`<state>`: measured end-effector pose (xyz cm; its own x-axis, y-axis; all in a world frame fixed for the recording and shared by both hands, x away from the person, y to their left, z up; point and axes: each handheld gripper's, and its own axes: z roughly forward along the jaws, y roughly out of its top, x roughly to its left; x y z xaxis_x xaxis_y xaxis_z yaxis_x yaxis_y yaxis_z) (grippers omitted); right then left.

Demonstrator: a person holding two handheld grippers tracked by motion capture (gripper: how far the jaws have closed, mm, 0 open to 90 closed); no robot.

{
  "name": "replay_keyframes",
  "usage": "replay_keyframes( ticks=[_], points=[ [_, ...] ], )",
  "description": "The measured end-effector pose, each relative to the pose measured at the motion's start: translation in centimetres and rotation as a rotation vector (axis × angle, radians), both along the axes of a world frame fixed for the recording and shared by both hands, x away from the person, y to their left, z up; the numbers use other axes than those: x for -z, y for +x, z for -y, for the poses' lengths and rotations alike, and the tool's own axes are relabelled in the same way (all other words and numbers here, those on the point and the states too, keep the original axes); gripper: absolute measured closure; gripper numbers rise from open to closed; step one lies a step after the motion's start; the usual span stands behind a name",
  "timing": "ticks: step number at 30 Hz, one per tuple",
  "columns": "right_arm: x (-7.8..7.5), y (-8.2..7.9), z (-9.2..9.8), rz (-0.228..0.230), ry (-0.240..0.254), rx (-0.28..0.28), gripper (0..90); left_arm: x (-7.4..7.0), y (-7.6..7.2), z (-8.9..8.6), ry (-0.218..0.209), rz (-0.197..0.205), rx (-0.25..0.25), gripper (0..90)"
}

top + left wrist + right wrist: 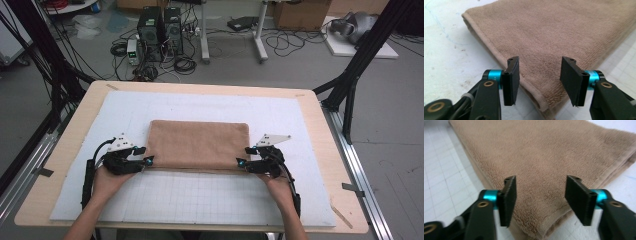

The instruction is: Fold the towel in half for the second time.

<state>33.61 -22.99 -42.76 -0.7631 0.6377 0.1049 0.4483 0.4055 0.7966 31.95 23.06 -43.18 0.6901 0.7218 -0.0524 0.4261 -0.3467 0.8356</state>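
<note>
Folding a brown towel (199, 144) on the white gridded mat (210, 197), judging by both grippers at its near corners.

Nearest, at the near edge: left gripper (141, 156) at the near left corner, jaws standing apart with the hemmed corner lying between them but no pad pressing on it, as the left gripper view (537, 75) makes plain. Right gripper (246, 156) at the near right corner, likewise parted over the cloth (541, 170), nothing pinched.

To do the step well: bring each pair of pads down low enough to straddle every layer at the corner, then close on the hem rather than the loose pile; grip both corners alike, so the edge lifts level and carries over straight without a skewed crease.

Farther off: the towel lies flat, already folded to a thick rectangle, several layers showing at its right edge, terry pile even, stitched hem along the sides. Centred on the mat, long side running left to right, far edge well short of the mat's far border.
</note>
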Motion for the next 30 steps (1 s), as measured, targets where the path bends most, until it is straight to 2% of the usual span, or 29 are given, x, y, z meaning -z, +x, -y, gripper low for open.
replay_keyframes(
  ticks=[4,13,16,30],
  points=[
    [-0.3,-0.1,0.2,0.021,0.016,0.019,30.9,-0.4,-0.4,0.1,-0.007,0.017,0.009,45.1],
    [-0.9,-0.9,0.2,0.027,0.016,0.029,23.1,-1.0,-1.3,-0.1,-0.02,0.035,0.021,40.7],
    [-1.0,-1.2,0.4,0.033,0.004,0.034,21.6,-1.2,-1.6,-0.2,-0.027,0.042,0.022,39.4],
    [-1.4,-3.1,1.5,0.055,0.019,0.05,17.6,-1.5,-3.1,-1.0,-0.048,0.063,0.015,34.6]
  ],
)
